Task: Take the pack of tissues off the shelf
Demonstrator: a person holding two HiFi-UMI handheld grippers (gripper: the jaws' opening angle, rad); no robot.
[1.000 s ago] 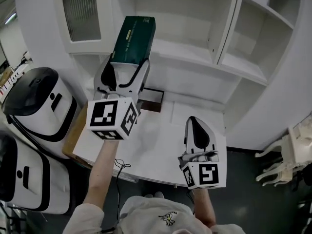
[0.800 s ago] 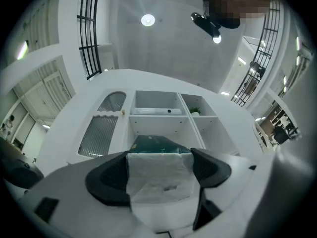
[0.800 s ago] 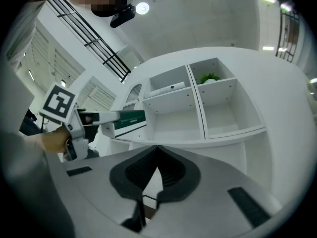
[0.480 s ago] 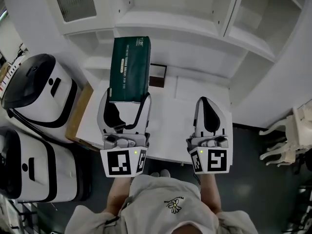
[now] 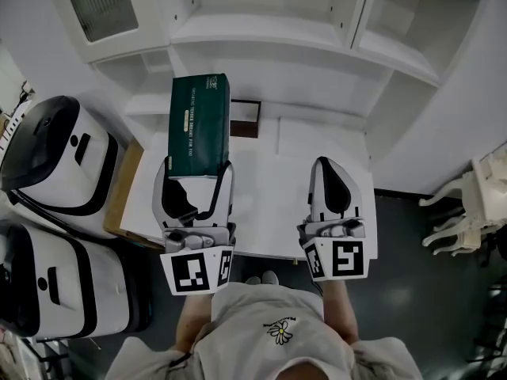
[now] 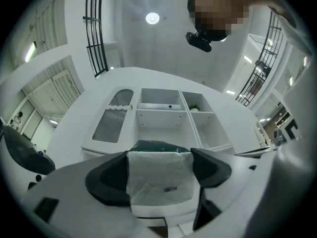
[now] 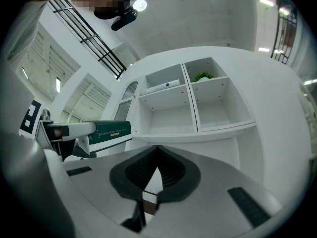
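**A:** What stood on the far left?

**B:** Two white appliances with black tops, one nearer me than the other, just beside the worktop.

**A:** And next to those?

**B:** The left gripper. Its jaws were spread wide and pressed on both sides of the near end of the pack.

**A:** So where was the pack?

**B:** It was off the shelves and held out over the left part of the worktop. It was a long dark-green box with pale lettering along its top. It pointed away from the person towards the shelves. The gripped end was wrapped in pale film. I couldn't tell whether the pack touched the worktop.

**A:** Was anything close to it?

**B:** A small dark frame lay at the back of the worktop, just right of the pack's far end.

**A:** And the other gripper?

**B:** The right gripper hung over the right part of the worktop, well apart from the pack. Its jaws met at the tips with nothing between them.

**A:** What was behind all that?

**B:** The white shelves, which had open compartments and a ribbed door at the left. A little green plant sat in an upper right compartment.

**A:** And on the far right?

**B:** A white chair on the dark floor.
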